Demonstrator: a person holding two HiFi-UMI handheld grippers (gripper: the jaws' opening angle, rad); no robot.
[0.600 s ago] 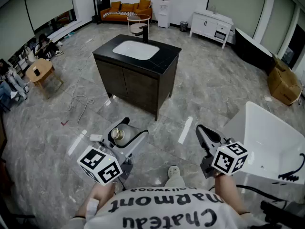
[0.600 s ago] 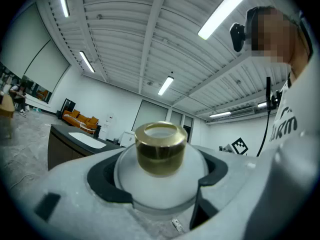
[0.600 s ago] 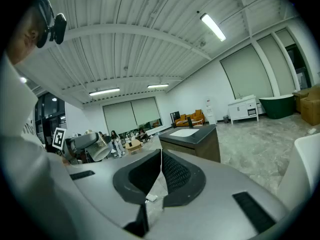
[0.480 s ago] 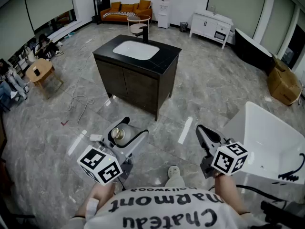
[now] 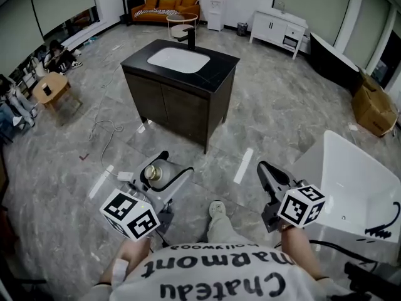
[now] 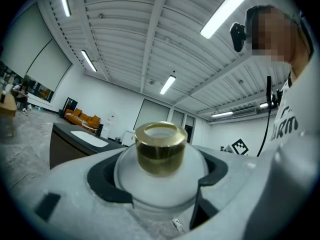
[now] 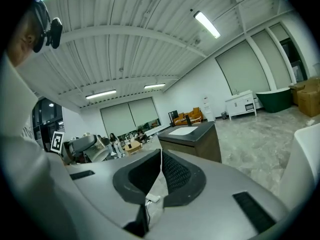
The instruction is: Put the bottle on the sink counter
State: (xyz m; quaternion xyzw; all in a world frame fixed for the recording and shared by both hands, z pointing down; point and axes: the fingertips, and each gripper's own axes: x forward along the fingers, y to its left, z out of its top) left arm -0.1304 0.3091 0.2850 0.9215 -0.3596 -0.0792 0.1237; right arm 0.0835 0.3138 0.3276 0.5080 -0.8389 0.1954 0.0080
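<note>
Bottle [image 5: 153, 175]: frosted white globe, gold collar, upright, clamped in the left tongs [image 5: 177, 163]. Sink worktop [image 5: 219, 64]: black, white inset basin, well beyond the tongs.

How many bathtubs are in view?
2: a white tub at the person's right, and a dark tub by the far right wall. Others may be out of frame.
</note>
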